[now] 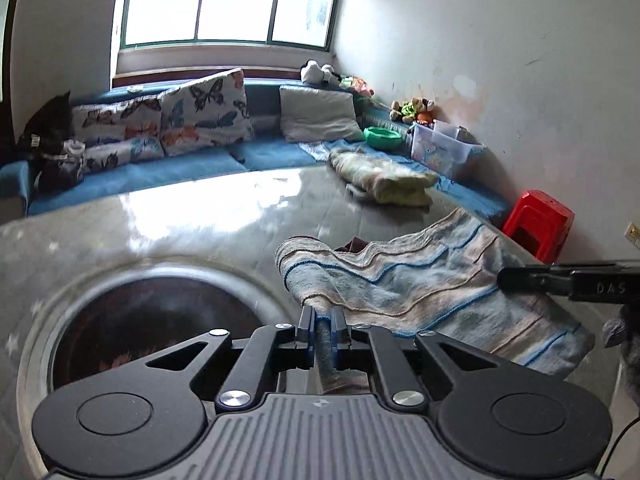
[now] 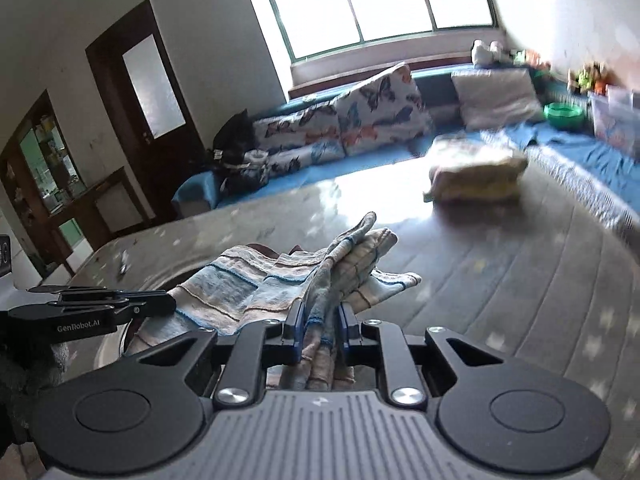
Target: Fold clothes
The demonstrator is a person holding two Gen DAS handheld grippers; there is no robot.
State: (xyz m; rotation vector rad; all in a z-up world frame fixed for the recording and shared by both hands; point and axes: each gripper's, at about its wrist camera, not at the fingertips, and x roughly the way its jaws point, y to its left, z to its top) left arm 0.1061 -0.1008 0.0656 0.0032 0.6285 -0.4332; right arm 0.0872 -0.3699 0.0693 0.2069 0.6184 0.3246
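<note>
A blue sofa [image 1: 224,160] runs along the far wall under a bright window [image 1: 232,0] and turns the corner to the right. Butterfly cushions [image 1: 204,112] and a plain grey cushion [image 1: 316,114] lean against its back. On its left end sits a dark bag [image 1: 52,140]; toward the right corner are a green bowl [image 1: 382,137], a clear plastic box [image 1: 444,148] and some soft toys [image 1: 414,110]. A red stool [image 1: 538,228] stands on the floor by the right wall. In the right wrist view a dark wooden door [image 2: 140,92] shows at left.

In front of the sofa lies a large glossy grey table [image 1: 180,220] with a round dark inset [image 1: 156,332] near its close edge. A folded yellowish cloth [image 1: 384,180] rests at the far right of the tabletop, well apart from the grippers.

The task's thing, a striped blue-and-beige towel [image 1: 420,284], is lifted in a sagging span over the near part of the table, beside the round inset, strung between the two grippers. The left gripper [image 1: 323,320] is clenched on one bunched edge of it, the cloth squeezed thin between the pads. The right gripper [image 2: 322,320] is clamped on a thicker bunch of folds at the other end, with a loose corner sticking up past its fingers [image 2: 294,320]. Each gripper appears at the edge of the other's view, pointing inward.
</note>
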